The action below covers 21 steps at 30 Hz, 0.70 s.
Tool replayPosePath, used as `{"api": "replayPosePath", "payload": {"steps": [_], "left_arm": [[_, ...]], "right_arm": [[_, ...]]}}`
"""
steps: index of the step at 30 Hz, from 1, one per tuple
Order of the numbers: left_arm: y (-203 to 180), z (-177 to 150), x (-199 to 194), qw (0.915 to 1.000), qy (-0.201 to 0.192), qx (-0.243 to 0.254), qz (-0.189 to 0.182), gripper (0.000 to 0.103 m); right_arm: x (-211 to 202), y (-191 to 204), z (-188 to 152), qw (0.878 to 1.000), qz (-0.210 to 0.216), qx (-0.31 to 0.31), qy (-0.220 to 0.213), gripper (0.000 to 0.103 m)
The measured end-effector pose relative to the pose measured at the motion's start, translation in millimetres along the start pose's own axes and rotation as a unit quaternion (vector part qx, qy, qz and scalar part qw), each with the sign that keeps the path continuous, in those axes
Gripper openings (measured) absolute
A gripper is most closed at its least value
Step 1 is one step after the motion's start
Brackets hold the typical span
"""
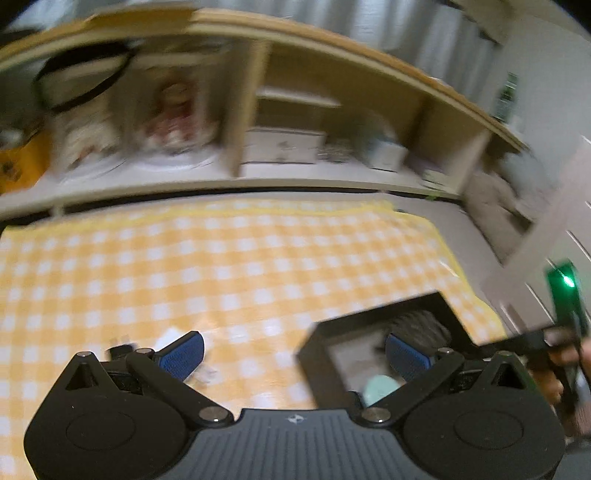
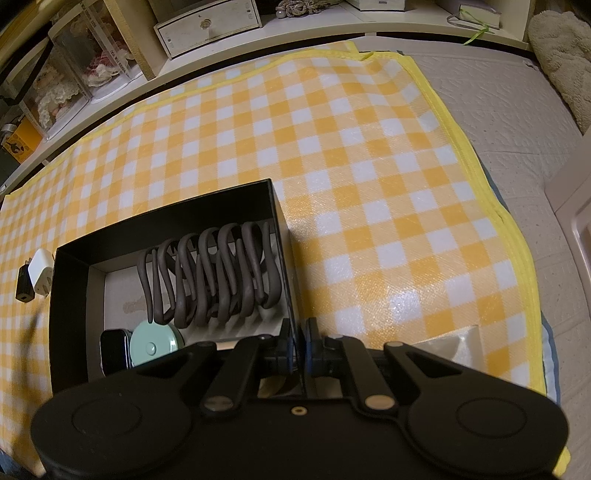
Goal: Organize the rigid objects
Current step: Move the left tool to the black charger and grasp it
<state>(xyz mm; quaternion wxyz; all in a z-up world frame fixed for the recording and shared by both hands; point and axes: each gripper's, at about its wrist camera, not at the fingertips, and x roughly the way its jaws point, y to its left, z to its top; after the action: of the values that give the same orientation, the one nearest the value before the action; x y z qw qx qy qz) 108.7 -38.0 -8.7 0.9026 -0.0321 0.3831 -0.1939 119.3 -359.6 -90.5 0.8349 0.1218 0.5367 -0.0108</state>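
Note:
A black open box (image 2: 166, 218) sits on the yellow checked mat (image 2: 369, 166). It holds a dark coiled cable (image 2: 210, 273), a mint round object (image 2: 153, 341) and a small black device (image 2: 114, 350). My right gripper (image 2: 300, 345) is shut on the box's right wall near its front corner. A white charger (image 2: 40, 275) and a black adapter (image 2: 24, 286) lie on the mat left of the box. My left gripper (image 1: 295, 354) is open and empty above the mat, its right finger over the box (image 1: 369, 328). The left view is blurred.
A wooden shelf unit (image 1: 258, 110) stands behind the mat with a white drawer box (image 2: 207, 26), doll cases (image 2: 66, 81) and a book (image 2: 476, 14). Grey quilted bedding (image 2: 517, 147) and a fluffy cushion (image 2: 561, 55) lie to the right.

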Motion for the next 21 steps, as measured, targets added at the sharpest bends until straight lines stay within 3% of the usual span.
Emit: {"api": "replayPosePath", "payload": {"steps": [7,12,15,21], "left_arm": [[56,10,-1,0.995,-0.006,-0.082,0.056,0.101],[88,7,10,0.9869,0.012,-0.137,0.084,0.078],[99,4,18,0.9842,0.031,-0.141,0.103,0.061],[114,-8,38,0.9768,0.074,-0.164,0.116,0.04]], "right_arm": [[0,0,0,1.0,0.0,0.0,0.0,0.007],[0,0,0,1.0,0.001,0.0,0.0,0.007],[0,0,0,1.0,0.001,0.0,0.0,0.007],[0,0,0,1.0,0.001,0.0,0.0,0.007]]}}
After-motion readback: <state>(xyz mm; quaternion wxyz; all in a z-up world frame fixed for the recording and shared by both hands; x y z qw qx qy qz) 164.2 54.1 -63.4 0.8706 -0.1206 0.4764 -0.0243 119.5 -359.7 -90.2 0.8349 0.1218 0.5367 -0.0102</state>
